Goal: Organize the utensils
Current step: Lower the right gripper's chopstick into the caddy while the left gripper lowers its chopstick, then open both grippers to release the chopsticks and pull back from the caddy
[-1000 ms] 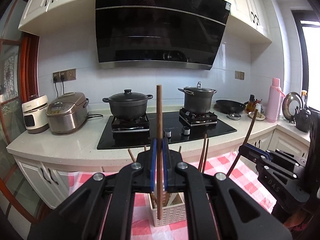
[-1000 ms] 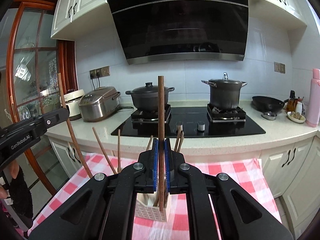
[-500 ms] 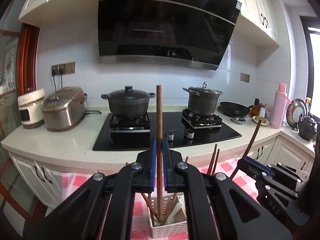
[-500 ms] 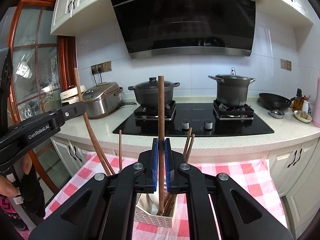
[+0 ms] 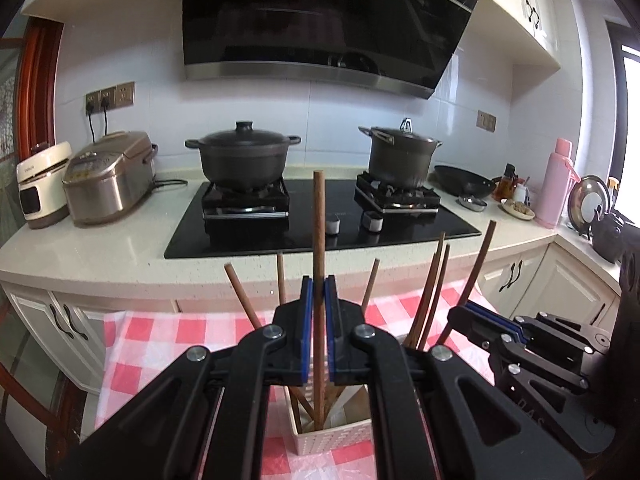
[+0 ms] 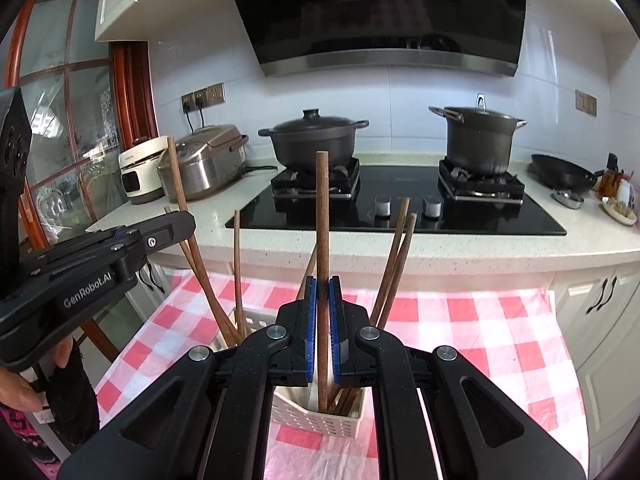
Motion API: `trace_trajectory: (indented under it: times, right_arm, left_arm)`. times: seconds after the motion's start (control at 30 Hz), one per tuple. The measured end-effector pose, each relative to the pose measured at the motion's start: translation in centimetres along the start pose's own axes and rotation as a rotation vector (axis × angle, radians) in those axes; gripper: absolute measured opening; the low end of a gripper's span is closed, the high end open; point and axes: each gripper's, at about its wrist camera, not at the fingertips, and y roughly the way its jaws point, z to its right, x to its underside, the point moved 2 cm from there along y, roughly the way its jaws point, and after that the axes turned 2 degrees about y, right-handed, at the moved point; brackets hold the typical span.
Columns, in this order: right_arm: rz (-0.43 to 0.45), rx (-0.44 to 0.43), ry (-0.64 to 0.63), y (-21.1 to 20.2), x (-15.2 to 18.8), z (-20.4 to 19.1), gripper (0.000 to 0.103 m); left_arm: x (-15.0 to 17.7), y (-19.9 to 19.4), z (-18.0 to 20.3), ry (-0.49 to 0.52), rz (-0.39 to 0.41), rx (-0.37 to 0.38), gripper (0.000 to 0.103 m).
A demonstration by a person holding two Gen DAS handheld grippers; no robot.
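The left gripper point(image 5: 319, 300) is clamped on 1 upright wooden chopstick point(image 5: 319, 240), and the right gripper point(image 6: 323, 304) is clamped on another point(image 6: 322, 220), each stick standing nearly vertical between blue pads. Both sticks' lower ends already reach down inside the white slotted basket point(image 6: 320, 420) on the checked tablecloth point(image 6: 460, 320), where several other chopsticks lean. The basket lies straight below both claws, so the coming move likely turns on keeping each stick's long axis upright while lowering and letting go; neither hand looks clearly nearer.
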Motion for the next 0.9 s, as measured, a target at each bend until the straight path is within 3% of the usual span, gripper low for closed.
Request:
trace_trajectory:
  times: [0.33,0.8,0.83,0.9]
  right_arm:
    - [-0.073,0.020,0.022,2.8,1.7,1.0,0.007]
    - [-0.059,0.055,0.022,4.4,1.4,1.7,0.007]
    - [-0.060,0.061,0.014,4.6,1.3,1.6,0.007]
    - [-0.058,0.073,0.004,5.0,1.3,1.7,0.010]
  left_arm:
    - [2.6,2.7,-0.2,-0.009,-0.081,0.006,0.006]
    - [3.5,4.4,0.0,-0.020,-0.103,0.001,0.006]
    - [3.4,4.4,0.0,-0.019,-0.102,-0.001,0.007]
    - [3.3,4.2,-0.2,-0.033,-0.088,-0.015,0.018]
